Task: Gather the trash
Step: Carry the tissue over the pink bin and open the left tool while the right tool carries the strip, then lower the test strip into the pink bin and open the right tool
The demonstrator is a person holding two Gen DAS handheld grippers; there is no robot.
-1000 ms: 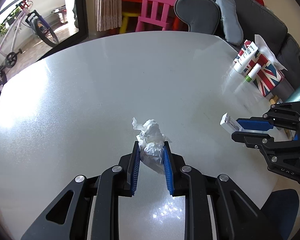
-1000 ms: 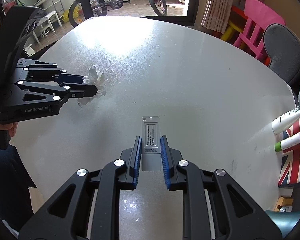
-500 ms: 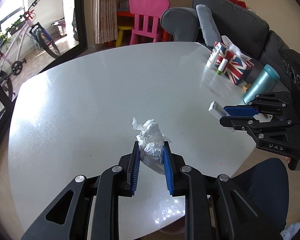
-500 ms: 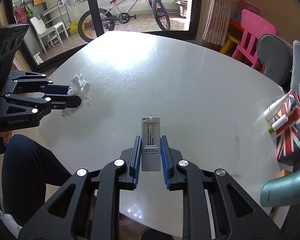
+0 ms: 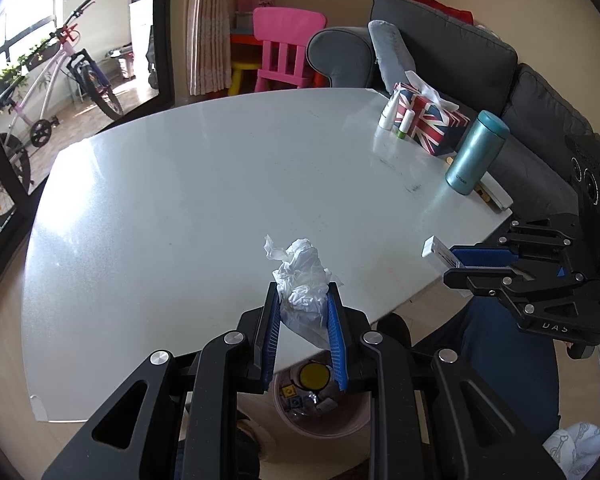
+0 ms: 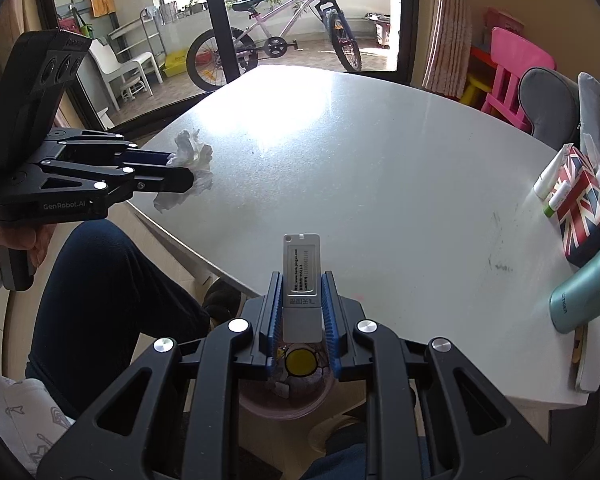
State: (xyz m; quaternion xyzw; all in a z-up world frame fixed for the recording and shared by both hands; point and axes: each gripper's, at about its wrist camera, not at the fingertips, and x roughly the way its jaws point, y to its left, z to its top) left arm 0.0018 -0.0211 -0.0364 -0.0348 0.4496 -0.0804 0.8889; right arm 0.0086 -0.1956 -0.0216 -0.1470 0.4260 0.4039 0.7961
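Both claws loaded above the bin

Left wrist view: the left gripper (image 5: 303, 312) is clamped on a soft, crumpled white tissue (image 5: 302, 280); the pink round bin (image 5: 320, 408) sits directly beneath, past the table (image 5: 180, 200) edge.
Right wrist view: the right gripper (image 6: 302, 300) pinches a flat, rigid grey card (image 6: 302, 280), long axis along the fingers, the bin (image 6: 288, 396) straight below.
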